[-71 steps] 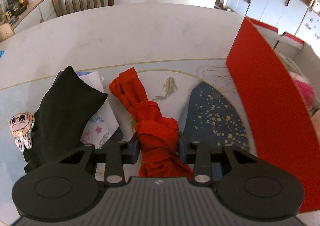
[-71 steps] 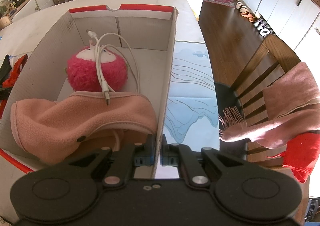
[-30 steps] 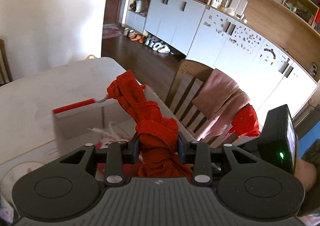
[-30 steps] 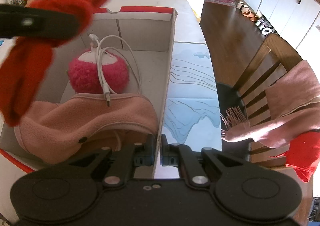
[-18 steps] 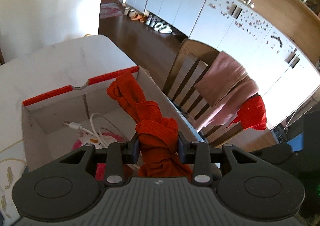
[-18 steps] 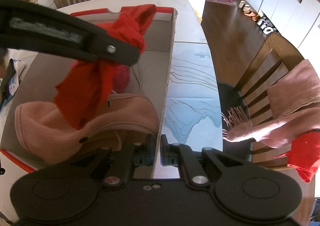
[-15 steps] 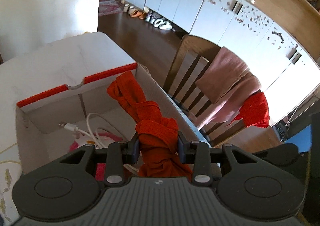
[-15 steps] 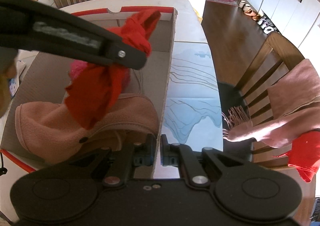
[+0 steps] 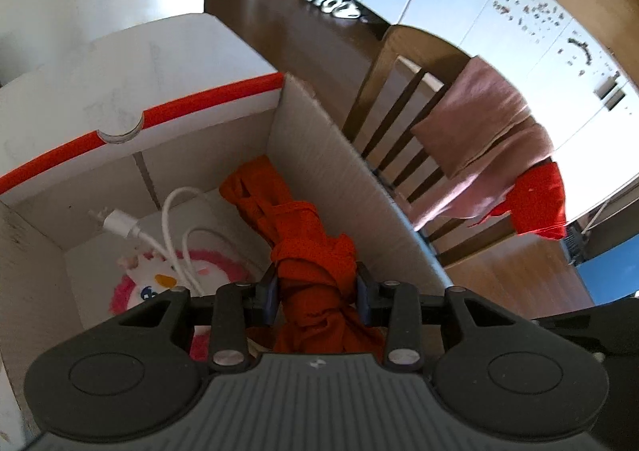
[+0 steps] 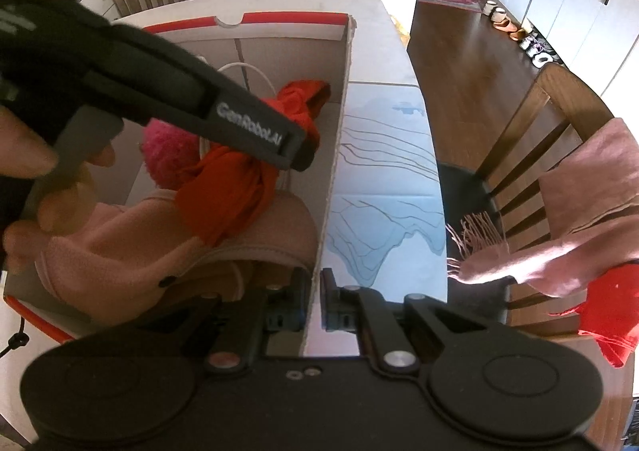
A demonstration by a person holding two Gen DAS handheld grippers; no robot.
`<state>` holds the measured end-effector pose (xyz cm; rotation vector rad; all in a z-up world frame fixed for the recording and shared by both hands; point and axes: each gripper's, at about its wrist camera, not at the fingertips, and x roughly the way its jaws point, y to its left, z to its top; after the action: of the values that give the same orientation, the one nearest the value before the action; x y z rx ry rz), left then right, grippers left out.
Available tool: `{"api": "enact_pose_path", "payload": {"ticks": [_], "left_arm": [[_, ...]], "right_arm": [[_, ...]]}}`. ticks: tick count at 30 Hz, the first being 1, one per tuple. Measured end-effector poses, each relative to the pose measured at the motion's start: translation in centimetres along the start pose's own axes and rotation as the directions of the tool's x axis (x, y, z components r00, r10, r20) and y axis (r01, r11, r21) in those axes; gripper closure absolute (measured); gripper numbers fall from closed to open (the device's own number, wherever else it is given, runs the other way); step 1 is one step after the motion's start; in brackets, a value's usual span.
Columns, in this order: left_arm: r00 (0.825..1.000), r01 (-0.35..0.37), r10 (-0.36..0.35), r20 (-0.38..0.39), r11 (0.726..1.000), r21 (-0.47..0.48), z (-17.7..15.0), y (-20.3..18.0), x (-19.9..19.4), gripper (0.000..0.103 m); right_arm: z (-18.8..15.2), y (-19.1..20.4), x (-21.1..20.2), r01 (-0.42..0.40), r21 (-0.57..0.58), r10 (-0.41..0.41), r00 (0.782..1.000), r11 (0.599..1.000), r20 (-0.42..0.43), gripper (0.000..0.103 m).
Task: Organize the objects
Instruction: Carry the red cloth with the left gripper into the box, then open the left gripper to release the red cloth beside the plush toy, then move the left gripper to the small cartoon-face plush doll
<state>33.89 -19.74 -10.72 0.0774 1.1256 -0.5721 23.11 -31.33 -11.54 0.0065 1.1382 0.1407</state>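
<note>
My left gripper (image 9: 315,291) is shut on a knotted red cloth (image 9: 307,247) and holds it inside the cardboard box (image 9: 319,147), close to the box's right wall. The right wrist view shows the same red cloth (image 10: 239,175) hanging from the left gripper (image 10: 303,147) above a pink fleece hat (image 10: 191,235). Under it in the box lie a pink plush toy (image 9: 159,283) and a white cable (image 9: 167,223). My right gripper (image 10: 315,307) is shut on the box's right wall (image 10: 335,155), pinching the cardboard edge between its pads.
The box stands on a white table (image 10: 383,52) with a blue patterned mat (image 10: 391,203) to its right. A wooden chair (image 10: 531,143) draped with a pink scarf (image 10: 579,203) and a red cloth stands beside the table. A person's hand (image 10: 44,179) grips the left tool.
The left gripper has carried the red cloth down from above the box into it, toward the right wall. The right gripper has kept still on the box wall.
</note>
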Motion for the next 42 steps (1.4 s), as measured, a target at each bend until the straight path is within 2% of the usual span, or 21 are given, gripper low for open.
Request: {"api": "enact_pose_path", "payload": {"ticks": [4, 8, 9, 19, 26, 34, 37, 42], "left_arm": [[1.0, -0.012, 0.012, -0.018, 1.0, -0.003, -0.2, 0.1, 0.7, 0.062], [1.0, -0.001, 0.0, -0.01, 1.0, -0.025, -0.2, 0.3, 0.7, 0.038], [1.0, 0.004, -0.005, -0.004, 0.999, -0.036, -0.2, 0.3, 0.6, 0.035], [0.998, 0.038, -0.031, 0.06, 0.992, -0.124, -0.6, 1.3, -1.5, 0.035], [0.989, 0.034, -0.012, 0.149, 0.988, -0.148, -1.8, 1.4, -5.7, 0.035], [0.966, -0.012, 0.062, 0.25, 0.981, -0.194, -3.8, 2.1, -11.3, 0.034], [0.957, -0.042, 0.095, 0.274, 0.98, -0.193, -4.9, 2.6, -13.0, 0.025], [0.945, -0.087, 0.15, 0.291, 0.972, -0.218, -7.3, 4.4, -15.1, 0.022]], "right_arm": [[0.1, -0.1, 0.1, -0.005, -0.005, 0.005, 1.0, 1.0, -0.002, 0.097], [0.1, -0.3, 0.1, -0.011, -0.01, 0.011, 1.0, 1.0, -0.004, 0.096], [0.1, -0.3, 0.2, -0.014, -0.009, 0.014, 1.0, 1.0, -0.004, 0.096], [0.0, -0.7, 0.2, -0.033, -0.012, 0.033, 0.999, 0.999, 0.0, 0.096], [0.1, -0.8, 0.3, -0.038, -0.022, 0.038, 0.999, 0.999, -0.001, 0.095], [0.2, -0.8, 0.3, -0.04, -0.019, 0.039, 0.999, 0.999, -0.01, 0.095], [0.3, -0.7, 0.4, -0.037, -0.018, 0.037, 0.999, 0.999, -0.013, 0.095], [0.4, -0.6, 0.4, -0.029, -0.013, 0.029, 0.999, 0.999, -0.018, 0.095]]}}
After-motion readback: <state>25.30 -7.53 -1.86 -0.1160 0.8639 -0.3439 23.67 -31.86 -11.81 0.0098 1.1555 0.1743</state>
